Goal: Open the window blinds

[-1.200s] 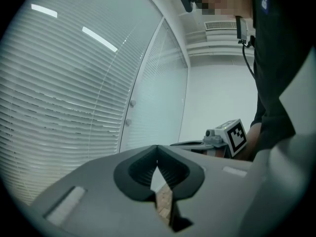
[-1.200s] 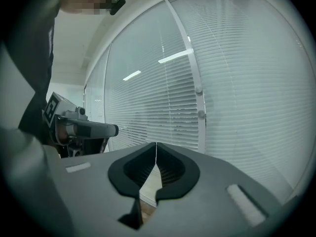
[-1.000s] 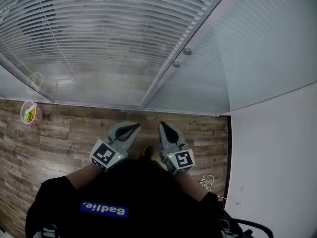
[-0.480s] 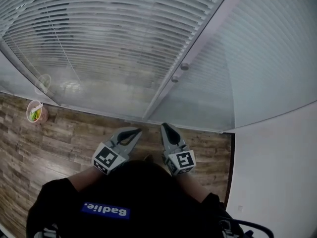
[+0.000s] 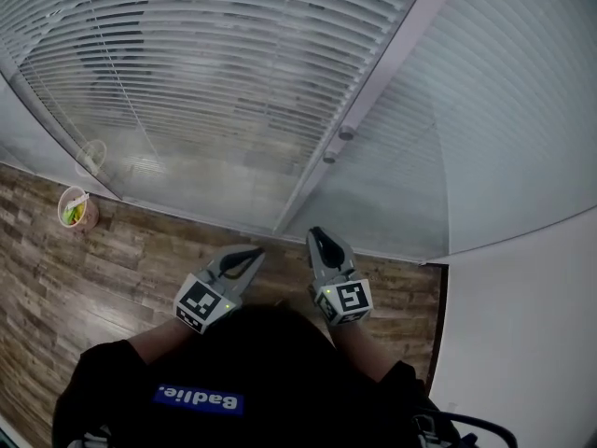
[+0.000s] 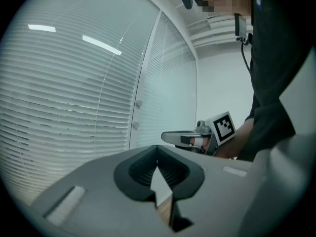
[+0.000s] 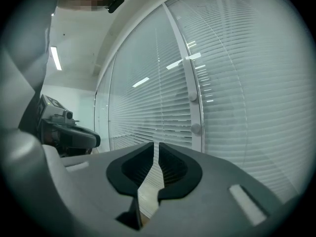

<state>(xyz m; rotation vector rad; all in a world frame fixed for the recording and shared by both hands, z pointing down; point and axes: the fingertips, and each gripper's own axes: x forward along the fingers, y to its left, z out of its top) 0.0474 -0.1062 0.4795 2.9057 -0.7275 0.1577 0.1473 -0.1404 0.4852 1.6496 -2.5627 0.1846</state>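
Two empty claws sit level by our waist, short of the lowered blinds [image 5: 215, 82] ahead: our left claw [image 5: 254, 253] pinched shut, our right claw [image 5: 317, 234] just eased open to a slit, probably readying for the knobs [image 5: 346, 133].

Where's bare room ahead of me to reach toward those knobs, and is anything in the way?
Bare wood floor runs along the glass from the cup at far left to the white wall at right. Nothing stands before the two knobs on the frame post. Only the cup's corner is occupied.
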